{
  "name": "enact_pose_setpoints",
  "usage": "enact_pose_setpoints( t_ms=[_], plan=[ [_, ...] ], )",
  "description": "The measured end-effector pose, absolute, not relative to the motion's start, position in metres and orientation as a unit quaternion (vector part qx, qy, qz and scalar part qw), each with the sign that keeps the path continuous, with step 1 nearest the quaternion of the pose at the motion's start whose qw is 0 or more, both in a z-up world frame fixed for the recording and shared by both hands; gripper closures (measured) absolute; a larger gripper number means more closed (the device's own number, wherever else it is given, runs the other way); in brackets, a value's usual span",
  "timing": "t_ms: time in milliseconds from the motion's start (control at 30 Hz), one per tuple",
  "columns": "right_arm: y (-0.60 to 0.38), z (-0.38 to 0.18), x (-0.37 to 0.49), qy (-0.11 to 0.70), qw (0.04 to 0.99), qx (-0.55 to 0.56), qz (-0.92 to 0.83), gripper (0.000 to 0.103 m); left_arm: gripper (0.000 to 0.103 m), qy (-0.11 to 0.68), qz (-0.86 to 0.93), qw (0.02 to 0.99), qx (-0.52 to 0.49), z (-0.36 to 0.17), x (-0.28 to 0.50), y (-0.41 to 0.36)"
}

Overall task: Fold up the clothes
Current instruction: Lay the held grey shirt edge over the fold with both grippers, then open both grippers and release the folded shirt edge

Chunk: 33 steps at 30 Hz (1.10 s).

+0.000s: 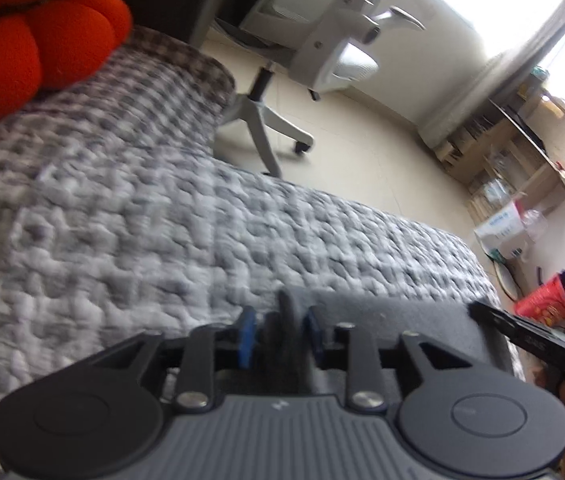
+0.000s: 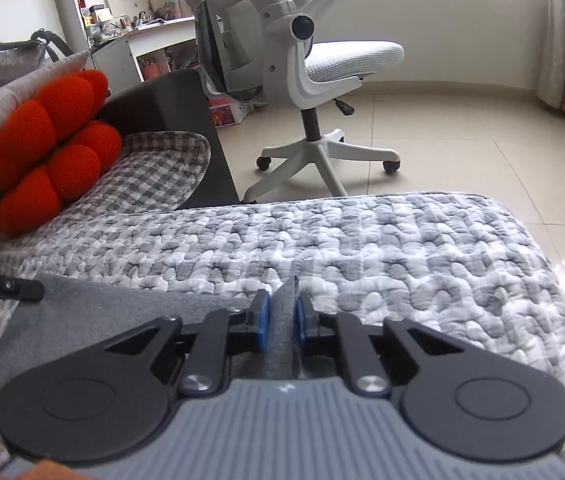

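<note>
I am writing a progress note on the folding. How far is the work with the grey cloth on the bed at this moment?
Done: the grey cloth lies partly spread on the quilted cover. In hand: the right gripper pinches a raised fold of it; the left gripper has a fold between its pads, but the blur hides whether they press. Left: no neat folded stack is visible, so most folding seems to remain.

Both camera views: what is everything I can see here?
Garment: one, dark grey, flat on the bed, a fold between each gripper's pads.
Quilt: one, grey-and-white, covering the bed.
Cushion: one, orange-red, lumpy, at the bed's head.
Office chair: one, white, on the tiled floor beyond the bed.
Shelves: wooden, cluttered, by the window.
Left gripper: black, blue pads, fabric between.
Right gripper: black, blue pads, pinching fabric.
</note>
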State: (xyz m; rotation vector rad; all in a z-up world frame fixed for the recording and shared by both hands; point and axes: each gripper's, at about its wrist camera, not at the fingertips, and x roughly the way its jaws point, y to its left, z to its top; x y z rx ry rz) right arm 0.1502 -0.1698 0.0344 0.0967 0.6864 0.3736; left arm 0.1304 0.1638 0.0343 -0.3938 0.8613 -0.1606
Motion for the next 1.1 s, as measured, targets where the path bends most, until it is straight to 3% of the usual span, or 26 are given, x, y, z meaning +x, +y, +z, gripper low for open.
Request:
enact_pose_setpoints(
  t_ms=[33, 67, 367, 633, 933, 1100],
  plan=[
    [-0.172, 0.039, 0.147, 0.331, 0.926, 0.049, 0.172, 0.077, 0.064, 0.414, -0.067, 0.889, -0.186, 0.037, 0.129, 0.166],
    [-0.175, 0.044, 0.144, 0.327, 0.929, 0.053, 0.164, 0.076, 0.063, 0.412, -0.056, 0.892, -0.181, 0.041, 0.127, 0.168],
    [-0.172, 0.079, 0.101, 0.291, 0.933, 0.073, 0.199, 0.076, 0.039, 0.379, -0.037, 0.915, -0.136, 0.073, 0.091, 0.129],
    [-0.11, 0.073, 0.071, 0.297, 0.924, 0.005, 0.241, 0.076, 0.038, 0.366, -0.061, 0.926, -0.075, 0.063, 0.077, 0.059],
    [-0.092, 0.045, 0.063, 0.331, 0.909, -0.047, 0.249, 0.075, 0.038, 0.377, -0.058, 0.921, -0.074, 0.036, 0.084, 0.044],
    [-0.097, 0.03, 0.067, 0.349, 0.902, -0.055, 0.248, 0.082, 0.035, 0.384, -0.056, 0.919, -0.07, 0.024, 0.088, 0.047]
  ],
)
